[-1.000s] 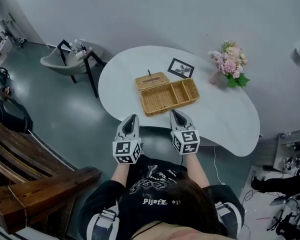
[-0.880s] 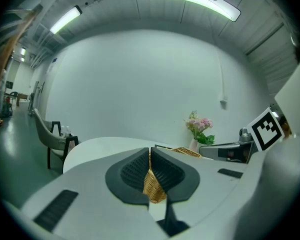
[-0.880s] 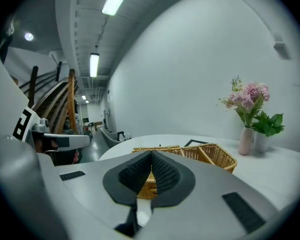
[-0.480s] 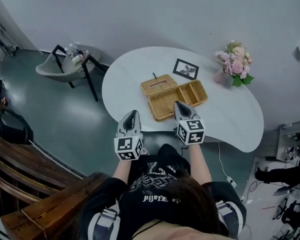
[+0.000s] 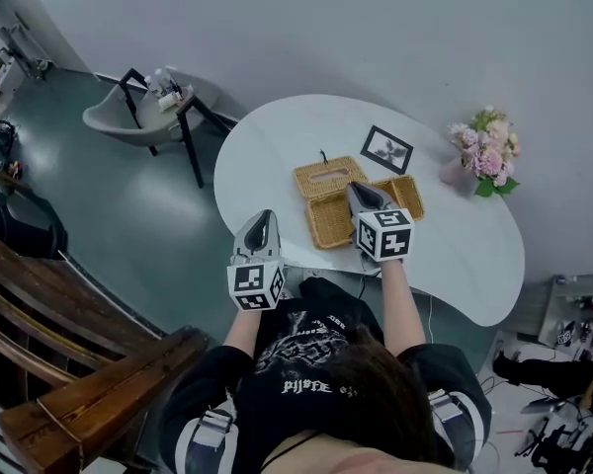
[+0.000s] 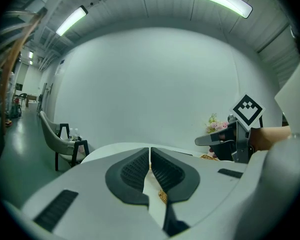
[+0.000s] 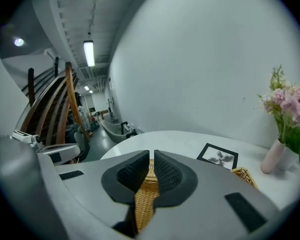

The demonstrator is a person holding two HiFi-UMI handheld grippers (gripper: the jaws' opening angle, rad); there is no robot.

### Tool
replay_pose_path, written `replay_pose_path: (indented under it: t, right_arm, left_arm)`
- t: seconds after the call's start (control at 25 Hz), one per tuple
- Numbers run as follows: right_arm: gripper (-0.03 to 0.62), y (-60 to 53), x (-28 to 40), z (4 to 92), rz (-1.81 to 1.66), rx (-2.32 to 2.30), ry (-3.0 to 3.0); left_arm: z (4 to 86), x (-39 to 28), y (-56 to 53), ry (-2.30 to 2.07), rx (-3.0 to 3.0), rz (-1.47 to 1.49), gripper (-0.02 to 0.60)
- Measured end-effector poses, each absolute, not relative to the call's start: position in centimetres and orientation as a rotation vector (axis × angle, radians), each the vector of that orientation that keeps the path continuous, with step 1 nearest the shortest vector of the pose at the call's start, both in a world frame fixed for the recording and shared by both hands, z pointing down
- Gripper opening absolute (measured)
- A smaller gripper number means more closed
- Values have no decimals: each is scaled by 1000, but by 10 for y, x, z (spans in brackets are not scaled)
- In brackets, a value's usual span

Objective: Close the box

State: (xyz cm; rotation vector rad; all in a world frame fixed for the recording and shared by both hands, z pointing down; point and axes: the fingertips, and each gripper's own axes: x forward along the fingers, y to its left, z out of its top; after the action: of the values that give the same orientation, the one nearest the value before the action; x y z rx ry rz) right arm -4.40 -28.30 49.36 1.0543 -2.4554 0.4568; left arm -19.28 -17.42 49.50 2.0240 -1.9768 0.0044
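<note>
Box [image 5: 324, 223] open, R gripper [image 5: 360, 190] over it, L gripper [image 5: 261, 217] off-table, jaws together

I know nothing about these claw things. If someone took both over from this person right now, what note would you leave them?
Left gripper: jaws together, empty, by the table's near edge, left of the box.
Right gripper: jaws together, empty, above the wicker box.
The box sits on the white table, and its lid lies open, flat behind the base.
Done: nothing; neither gripper grips the lid.
Left: bring the lid over the base and set it down shut.
</note>
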Motion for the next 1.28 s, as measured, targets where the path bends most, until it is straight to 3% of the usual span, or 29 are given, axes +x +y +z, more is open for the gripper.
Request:
replay_pose_path:
  t: [0.16,0.28,1.28]
  right_arm:
    - [53,-305,-51,502,457,951,-2396]
    - [104,-322,-58,501,488,888,-2391]
    - [97,-425,-112,567,610,586,-2091]
  left_arm:
    - [491,-197,-188,-2013,1987,0,29]
    - [491,-200,-193,-2037,1961,7,29]
    - [496,-207,-220,-2054,1925,8,29]
